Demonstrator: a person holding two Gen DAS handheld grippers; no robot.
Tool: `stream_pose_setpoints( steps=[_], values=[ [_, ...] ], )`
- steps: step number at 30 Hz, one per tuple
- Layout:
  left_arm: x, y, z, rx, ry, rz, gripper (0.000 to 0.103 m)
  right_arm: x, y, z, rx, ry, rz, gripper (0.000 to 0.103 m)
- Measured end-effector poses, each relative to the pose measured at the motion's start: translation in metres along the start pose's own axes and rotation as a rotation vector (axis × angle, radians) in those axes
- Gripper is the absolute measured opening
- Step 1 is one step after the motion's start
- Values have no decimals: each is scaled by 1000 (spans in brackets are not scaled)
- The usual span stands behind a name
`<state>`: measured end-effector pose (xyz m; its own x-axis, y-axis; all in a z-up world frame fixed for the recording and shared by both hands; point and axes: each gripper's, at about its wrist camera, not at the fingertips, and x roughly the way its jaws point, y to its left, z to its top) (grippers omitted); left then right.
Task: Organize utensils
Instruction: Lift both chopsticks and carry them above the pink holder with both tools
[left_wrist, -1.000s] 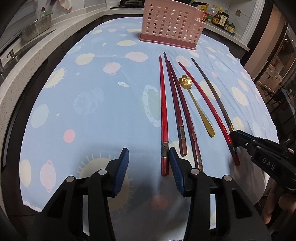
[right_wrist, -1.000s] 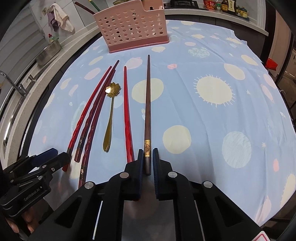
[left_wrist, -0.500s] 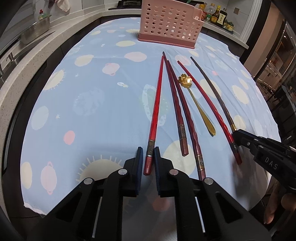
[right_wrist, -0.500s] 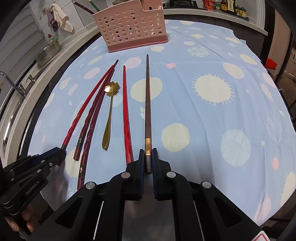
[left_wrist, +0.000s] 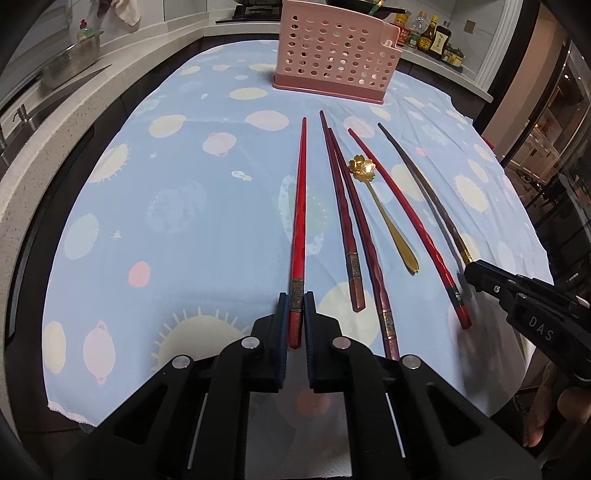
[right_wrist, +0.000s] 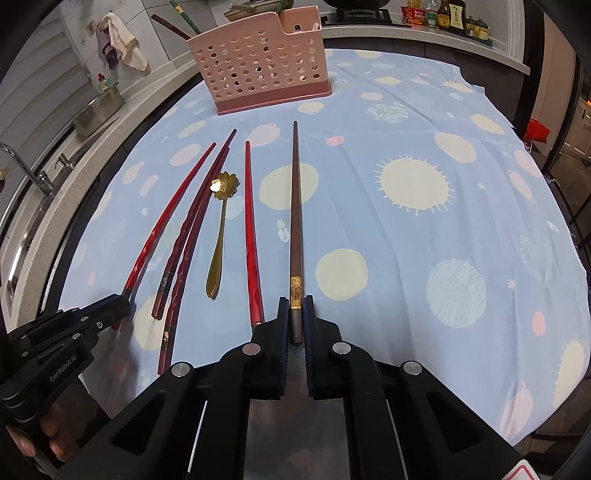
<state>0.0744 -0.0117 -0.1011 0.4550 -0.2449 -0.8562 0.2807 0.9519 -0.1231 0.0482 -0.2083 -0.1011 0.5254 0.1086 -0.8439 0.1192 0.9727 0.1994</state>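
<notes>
- Left wrist view: my left gripper (left_wrist: 296, 310) is clamped tight on the thick end of a bright red chopstick (left_wrist: 298, 221), near the tablecloth's (left_wrist: 166, 240) near edge; its thin tip points toward the far edge.
- Right of it lie two dark red chopsticks (left_wrist: 345, 206), touching along part of their length, then a gold flower-bowl spoon (left_wrist: 388, 218), then another red chopstick (left_wrist: 413, 221), all flat on the cloth.
- Farthest right, a brown chopstick (left_wrist: 424, 184) runs into my right gripper, whose black nose shows at the right edge.
- The pink perforated caddy (left_wrist: 336, 51) stands upright at the cloth's far edge.
- Right wrist view: my right gripper (right_wrist: 296, 314) is pinched closed on the butt end of the brown chopstick (right_wrist: 295, 206), just below its gold band, near the near edge.
- The spoon (right_wrist: 218, 243) and the loose chopsticks lie to its left; the caddy (right_wrist: 258, 62) is at the far edge.
- My left gripper (right_wrist: 122, 304) sits at the near left corner, holding the leftmost red chopstick (right_wrist: 166, 218).
</notes>
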Motion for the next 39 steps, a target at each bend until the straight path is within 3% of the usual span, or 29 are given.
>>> stream_pose_setpoints(
  steps=[10, 18, 28, 39],
  values=[
    [-37, 0, 18, -17, -81, -24, 7, -32, -4, 11, 28, -79, 25, 7],
    [-70, 2, 49, -24, -169, -34, 7, -79, -13, 43, 68, -210, 52, 7],
    [-113, 13, 119, -50, -321, -51, 7, -125, -19, 103, 69, -372, 73, 7],
    [-143, -1, 200, -19, -463, -70, 7, -151, -17, 171, 77, -509, 135, 7]
  ],
)
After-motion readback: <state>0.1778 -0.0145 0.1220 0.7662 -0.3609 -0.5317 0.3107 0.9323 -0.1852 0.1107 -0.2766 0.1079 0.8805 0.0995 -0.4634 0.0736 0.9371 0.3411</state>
